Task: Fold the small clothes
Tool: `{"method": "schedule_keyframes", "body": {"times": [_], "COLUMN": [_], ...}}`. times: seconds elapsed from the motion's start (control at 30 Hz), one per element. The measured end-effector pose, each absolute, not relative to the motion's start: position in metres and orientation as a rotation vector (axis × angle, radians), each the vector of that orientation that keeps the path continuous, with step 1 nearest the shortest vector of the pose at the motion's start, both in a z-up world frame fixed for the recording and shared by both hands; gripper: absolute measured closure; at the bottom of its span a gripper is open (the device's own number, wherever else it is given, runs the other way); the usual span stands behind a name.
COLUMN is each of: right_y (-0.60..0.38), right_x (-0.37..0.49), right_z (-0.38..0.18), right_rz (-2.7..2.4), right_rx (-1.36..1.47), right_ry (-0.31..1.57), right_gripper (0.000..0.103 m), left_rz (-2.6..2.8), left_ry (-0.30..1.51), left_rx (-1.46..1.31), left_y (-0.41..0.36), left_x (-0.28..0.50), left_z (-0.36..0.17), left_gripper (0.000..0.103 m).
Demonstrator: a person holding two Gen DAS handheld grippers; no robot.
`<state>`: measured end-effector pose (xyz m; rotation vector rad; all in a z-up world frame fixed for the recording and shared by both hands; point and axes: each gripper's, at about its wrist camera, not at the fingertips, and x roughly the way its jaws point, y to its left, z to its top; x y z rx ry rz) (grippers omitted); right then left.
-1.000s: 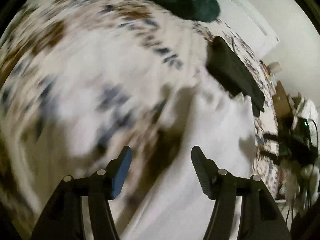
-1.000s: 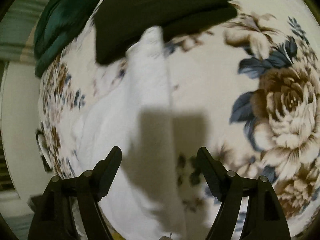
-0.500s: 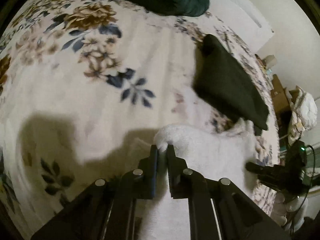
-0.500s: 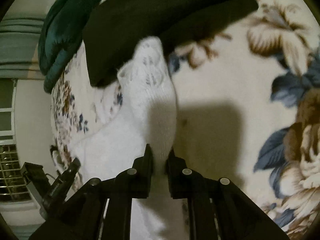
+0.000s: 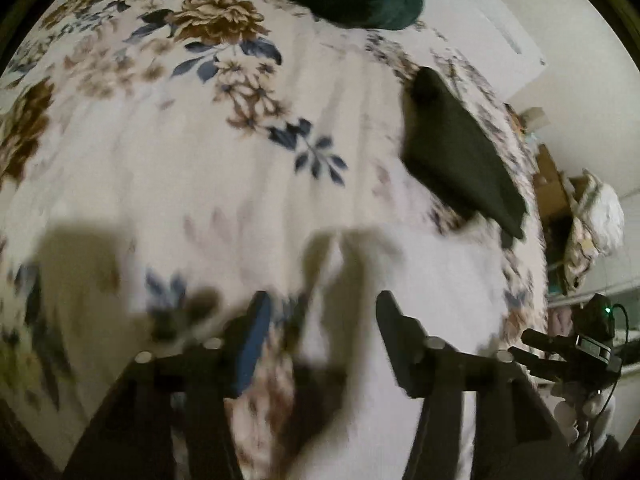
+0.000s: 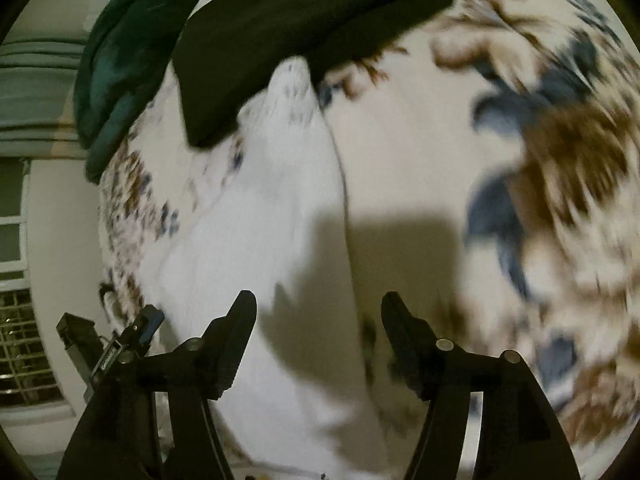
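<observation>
The white sock point(image 6: 280, 208) lies flat on the floral bedspread point(image 6: 420, 160), its long axis running from near the camera toward the far side in the right wrist view, with its speckled tip pointing at and touching the edge of a folded black garment point(image 6: 304, 24). The right gripper point(image 6: 318, 340) hangs over its near part with jaws spread wide, holding nothing. The left gripper point(image 5: 320, 344) is likewise spread wide and empty above the white sock point(image 5: 432, 288), which is blurred there. A dark green cloth point(image 6: 120, 64) lies beyond the black garment. Only the left wrist view shows the room's right side, with cardboard boxes point(image 5: 552, 176) and the other gripper point(image 5: 568, 352).
</observation>
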<state>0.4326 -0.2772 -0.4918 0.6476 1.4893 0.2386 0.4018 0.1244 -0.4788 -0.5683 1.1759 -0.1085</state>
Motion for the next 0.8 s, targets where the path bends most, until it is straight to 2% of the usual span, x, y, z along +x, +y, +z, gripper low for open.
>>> {"method": "schedule_keyframes", "body": {"times": [0.03,0.23,0.43,0.57,0.6,0.63,0.67,0.7,0.73,0.8], "right_y": [-0.279,-0.292,-0.282,-0.265,-0.258,-0.255,-0.252,-0.247,-0.242,-0.237], "right_x": [0.414,0.296,0.174,0.121,0.107,0.102,0.094,0.087,0.081,0.071], "right_z": [-0.486,-0.489,-0.542,-0.578,-0.588,-0.592,-0.598,-0.603,-0.607,-0.608], "right_rz": [0.259,0.267,0.232,0.177,0.176,0.176,0.174,0.169,0.162,0.123], "right_rx": [0.654,0.707,0.769,0.749,0.763,0.769,0.771,0.767,0.753,0.708], "right_ry": [1.497,1.599,1.744,1.804,1.819,1.826,1.835,1.839,1.837,1.830], "right_gripper": [0.031,0.031,0.031,0.031,0.031,0.032,0.035,0.054,0.092,0.095], "left_rz": [-0.120,-0.115,-0.021,0.018,0.024,0.025,0.019,0.024,0.032,0.035], "left_ry": [1.182,1.265,1.467,1.522,1.507,1.500,1.499,1.489,1.465,1.442], "left_rx": [-0.555,-0.474,-0.448,-0.392,-0.378,-0.369,-0.371,-0.369,-0.361,-0.356], "left_y": [0.121,0.101,0.093,0.080,0.077,0.074,0.072,0.070,0.068,0.067], "left_x": [0.387,0.291,0.187,0.145,0.139,0.135,0.131,0.129,0.127,0.124], "left_z": [-0.473,-0.468,-0.519,-0.544,-0.546,-0.546,-0.546,-0.544,-0.538,-0.530], "left_gripper": [0.048,0.048,0.048,0.050,0.063,0.092,0.100,0.100,0.100,0.101]}}
